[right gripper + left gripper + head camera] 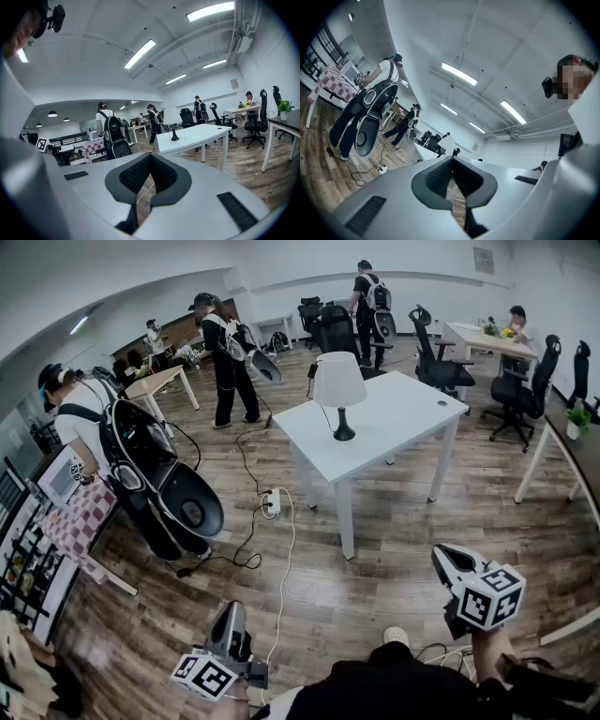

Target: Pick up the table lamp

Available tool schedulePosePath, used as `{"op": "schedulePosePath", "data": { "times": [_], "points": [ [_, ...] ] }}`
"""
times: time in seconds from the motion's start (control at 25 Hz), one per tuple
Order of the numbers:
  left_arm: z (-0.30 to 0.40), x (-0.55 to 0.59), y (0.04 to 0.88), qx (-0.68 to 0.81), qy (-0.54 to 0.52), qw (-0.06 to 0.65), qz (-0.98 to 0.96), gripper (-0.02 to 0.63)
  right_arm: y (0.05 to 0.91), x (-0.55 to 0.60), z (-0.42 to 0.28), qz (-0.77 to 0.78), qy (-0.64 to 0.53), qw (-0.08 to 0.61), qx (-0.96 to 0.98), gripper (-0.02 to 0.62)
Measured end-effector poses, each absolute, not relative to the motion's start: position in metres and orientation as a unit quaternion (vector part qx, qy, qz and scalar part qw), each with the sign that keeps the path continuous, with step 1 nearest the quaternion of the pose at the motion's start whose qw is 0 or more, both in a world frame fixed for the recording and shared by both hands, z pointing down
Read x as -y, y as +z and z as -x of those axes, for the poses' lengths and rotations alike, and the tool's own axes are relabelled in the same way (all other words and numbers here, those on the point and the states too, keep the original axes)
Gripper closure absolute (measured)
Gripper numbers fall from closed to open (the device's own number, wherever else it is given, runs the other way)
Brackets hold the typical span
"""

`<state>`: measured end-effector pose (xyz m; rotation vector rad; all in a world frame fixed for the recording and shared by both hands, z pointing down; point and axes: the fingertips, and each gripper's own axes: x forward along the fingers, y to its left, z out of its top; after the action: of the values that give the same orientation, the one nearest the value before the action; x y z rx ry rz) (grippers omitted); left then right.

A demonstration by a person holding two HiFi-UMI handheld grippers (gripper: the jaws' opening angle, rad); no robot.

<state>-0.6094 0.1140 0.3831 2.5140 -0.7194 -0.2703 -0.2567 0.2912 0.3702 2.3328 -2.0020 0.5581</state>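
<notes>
The table lamp (339, 390), with a white shade and a black stem and base, stands on a white table (403, 409) in the middle of the room. It is well ahead of both grippers. My left gripper (232, 608) is low at the bottom left, shut and holding nothing. Held near the bottom right, my right gripper (439, 554) is also shut and holding nothing. In the right gripper view the lamp (174, 133) appears far off beyond the closed jaws (150, 155). The left gripper view shows its shade (446, 142) just above the closed jaws (452, 159).
A person with a large backpack (122, 465) stands at the left by a checkered table (75, 521). A power strip (271, 502) and cables lie on the wooden floor before the white table. Office chairs (441, 362), more desks (487, 338) and other people fill the back.
</notes>
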Motion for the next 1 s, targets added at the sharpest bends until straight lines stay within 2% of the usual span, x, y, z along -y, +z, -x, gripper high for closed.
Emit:
{"op": "schedulePosePath", "data": {
  "times": [0.24, 0.52, 1.0],
  "points": [
    [0.614, -0.119, 0.377, 0.257, -0.103, 0.251, -0.928, 0.594, 0.372, -0.295, 0.272, -0.745, 0.168, 0.039, 0.645, 0.581],
    [0.586, -0.126, 0.384, 0.241, -0.086, 0.254, -0.933, 0.594, 0.382, -0.289, 0.264, -0.739, 0.170, 0.057, 0.650, 0.581],
    [0.471, -0.087, 0.385, 0.217, -0.045, 0.254, -0.941, 0.594, 0.386, -0.221, 0.186, -0.718, 0.199, 0.025, 0.667, 0.581]
  ]
}}
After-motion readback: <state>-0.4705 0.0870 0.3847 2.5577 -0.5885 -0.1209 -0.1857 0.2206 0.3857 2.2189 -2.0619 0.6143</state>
